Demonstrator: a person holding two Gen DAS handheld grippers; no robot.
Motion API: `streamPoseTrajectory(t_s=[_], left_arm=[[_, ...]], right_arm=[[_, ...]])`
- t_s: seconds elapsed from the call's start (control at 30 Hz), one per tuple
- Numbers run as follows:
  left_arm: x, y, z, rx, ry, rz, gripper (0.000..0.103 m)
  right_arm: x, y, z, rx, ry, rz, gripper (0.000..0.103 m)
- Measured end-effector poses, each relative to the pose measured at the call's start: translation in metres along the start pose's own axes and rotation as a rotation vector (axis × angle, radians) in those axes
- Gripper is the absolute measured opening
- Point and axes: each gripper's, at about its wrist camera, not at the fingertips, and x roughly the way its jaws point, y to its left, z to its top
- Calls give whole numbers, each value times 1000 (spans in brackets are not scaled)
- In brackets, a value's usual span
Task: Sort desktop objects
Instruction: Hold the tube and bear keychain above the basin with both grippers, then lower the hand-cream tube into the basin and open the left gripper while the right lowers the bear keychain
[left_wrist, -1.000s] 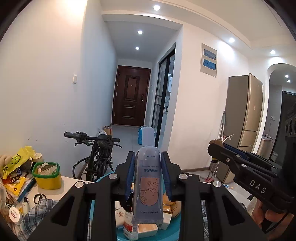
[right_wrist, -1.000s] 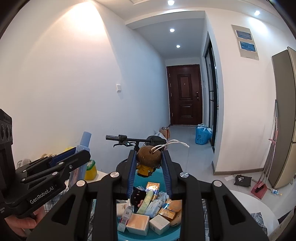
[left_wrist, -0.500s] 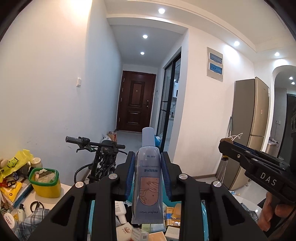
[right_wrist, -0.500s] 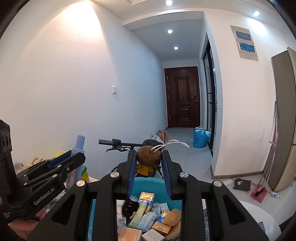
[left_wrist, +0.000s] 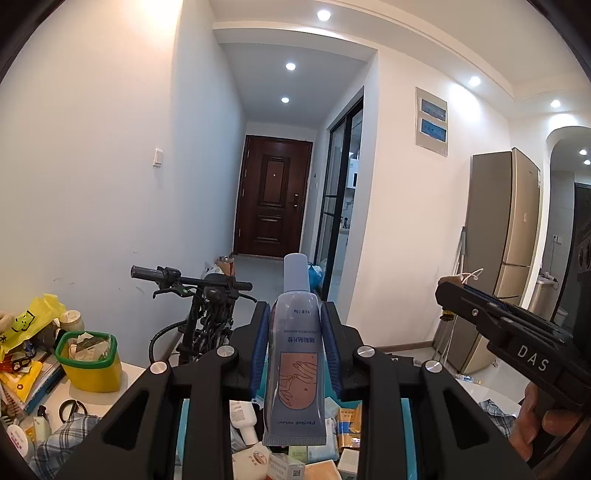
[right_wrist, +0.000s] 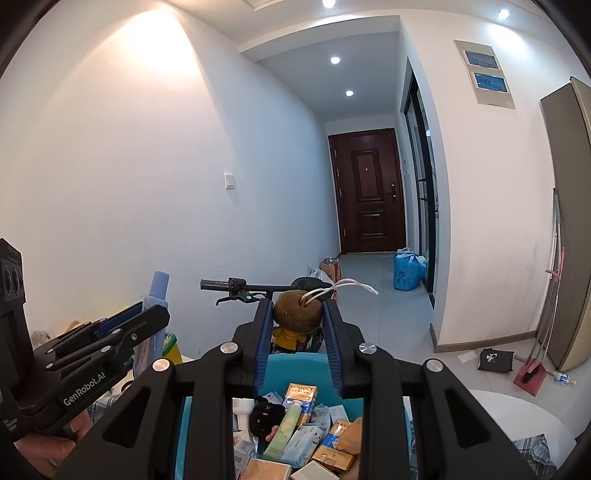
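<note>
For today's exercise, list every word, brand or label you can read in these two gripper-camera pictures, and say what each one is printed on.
"DAS": side of the right gripper.
"GenRobot.AI": side of the left gripper.
"Perfect color": near the crimped end of the blue-grey tube clamped in the left gripper.
The tube's other print, upside down, is too small to read.
Print on the small boxes in the teal bin is too blurred to read.

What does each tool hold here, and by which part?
Left tool: upright pale blue plastic tube, pinched across its upper body. Right tool: small brown-headed doll, pinched by its head.
</note>
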Motion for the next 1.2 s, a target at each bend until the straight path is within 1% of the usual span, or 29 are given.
streamPoseTrajectory(t_s=[0.23, 0.37, 0.6, 0.73, 0.93, 1.03, 1.2], left_arm=[[3, -6, -4, 15, 18, -5, 30], [20, 2, -7, 10, 60, 19, 30], [67, 28, -23, -59, 201, 27, 30], [92, 38, -35, -108, 303, -8, 30], [120, 44, -53, -131, 391, -9, 30], [132, 47, -64, -157, 430, -15, 30], [150, 47, -79, -158, 503, -10, 30]], right_arm=[[-2, -8, 2, 13, -4, -17, 26], [10, -9, 0, 16, 22, -12, 26], [46, -13, -15, 23, 125, -21, 26], [66, -19, -25, 38, 193, -16, 26], [98, -22, -44, 20, 304, -20, 26], [110, -23, -55, 26, 353, 1, 26], [128, -21, -75, 20, 445, 11, 26]])
